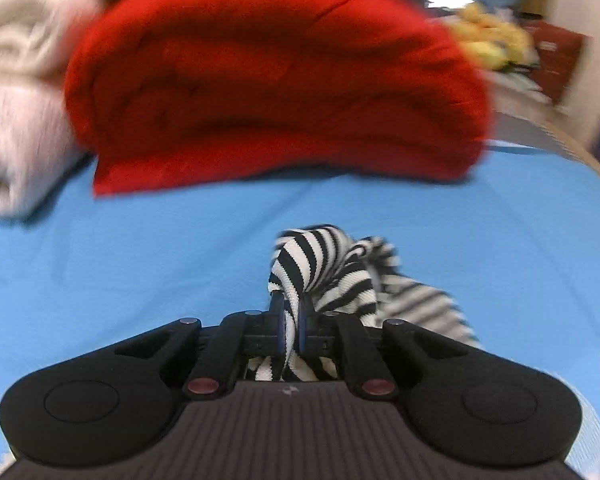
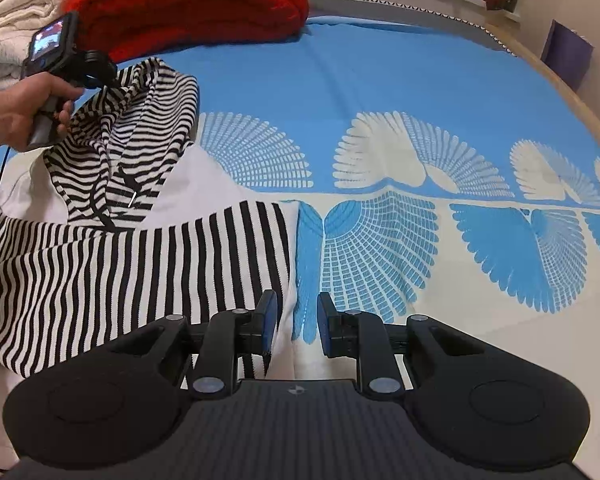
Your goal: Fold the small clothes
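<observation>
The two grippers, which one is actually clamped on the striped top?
The left gripper: striped top pinched between its pads. The right gripper gapes, gripping nothing.

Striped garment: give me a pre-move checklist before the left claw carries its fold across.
1. Left claw pinching fabric: ok, it is shut on the striped garment, cloth bunched between its pads.
2. Lifted part off the bed: ok, a gathered piece hangs from the left claw above the blue bedspread.
3. Right claw anchoring the hem: not ok, it stands open over the garment's right edge, holding nothing.
4. Landing area flat: ok, the lower body of the garment lies spread out.
5. Red blanket out of the way: ok, it lies behind the garment.
6. Lifted layer unwrinkled: not ok, it is twisted.
</observation>
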The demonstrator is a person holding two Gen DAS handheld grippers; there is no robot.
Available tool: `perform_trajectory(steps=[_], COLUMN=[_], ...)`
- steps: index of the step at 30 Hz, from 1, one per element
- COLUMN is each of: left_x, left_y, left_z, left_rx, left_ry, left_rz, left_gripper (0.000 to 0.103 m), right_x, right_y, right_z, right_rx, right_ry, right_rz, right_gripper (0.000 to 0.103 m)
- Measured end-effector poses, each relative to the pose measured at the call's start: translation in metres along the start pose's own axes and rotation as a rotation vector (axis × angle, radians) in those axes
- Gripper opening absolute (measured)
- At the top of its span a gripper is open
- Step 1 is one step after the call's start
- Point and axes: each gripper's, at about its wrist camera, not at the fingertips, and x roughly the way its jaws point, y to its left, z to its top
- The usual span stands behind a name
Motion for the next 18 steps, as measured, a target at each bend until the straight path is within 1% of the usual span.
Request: perform_trajectory(steps=[3,5,7,9,10,12,13,14,15,16,17,18], left_x=[-0.068,-0.124,-0.186,-0.246,-0.271,-0.319,-0.337,-0.351,-0.366,-0.376,-0.382,-0.384], left_y=[-0.015,-0.029,-0.045,-0.056,-0.06,-0.069,-0.072,-0.073,-0.072,-0.068,-0.06,-0.049], left_z=[-0.017,-0.039,-0.072,-0.111,-0.132,-0.175,-0.193,-0.21,-0.222,-0.229,-0.23,-0.229], left_rx=[0.081,0.161,0.254,0.324,0.352,0.406,0.428,0.446,0.44,0.406,0.337,0.23], left_ry=[-0.052,-0.083,-0.085,-0.067,-0.038,0.065,0.122,0.178,0.202,0.203,0.202,0.205], left_rz=[-0.111,-0.183,-0.273,-0.354,-0.392,-0.457,-0.468,-0.475,-0.465,-0.44,-0.414,-0.385], left_gripper=[0.006,0.006,0.006,0.006,0.006,0.009,0.01,0.016,0.016,0.016,0.018,0.021], right_x=[-0.007,-0.014,-0.022,-0.03,-0.034,-0.043,-0.047,-0.051,-0.054,-0.057,-0.058,-0.059], right_y=[-0.006,-0.009,-0.011,-0.012,-0.012,-0.013,-0.013,-0.014,-0.014,-0.014,-0.013,-0.012], right_z=[0.004,0.006,0.008,0.01,0.011,0.011,0.011,0.01,0.009,0.007,0.004,0.002], right_rx=[0.028,0.051,0.073,0.093,0.108,0.138,0.155,0.173,0.186,0.199,0.21,0.214], right_ry=[-0.017,-0.033,-0.045,-0.06,-0.071,-0.089,-0.098,-0.107,-0.113,-0.116,-0.117,-0.116], right_rz=[0.003,0.009,0.015,0.026,0.034,0.046,0.055,0.067,0.076,0.085,0.097,0.11], right_gripper=[0.023,0.023,0.023,0.023,0.023,0.023,0.024,0.025,0.03,0.033,0.034,0.034])
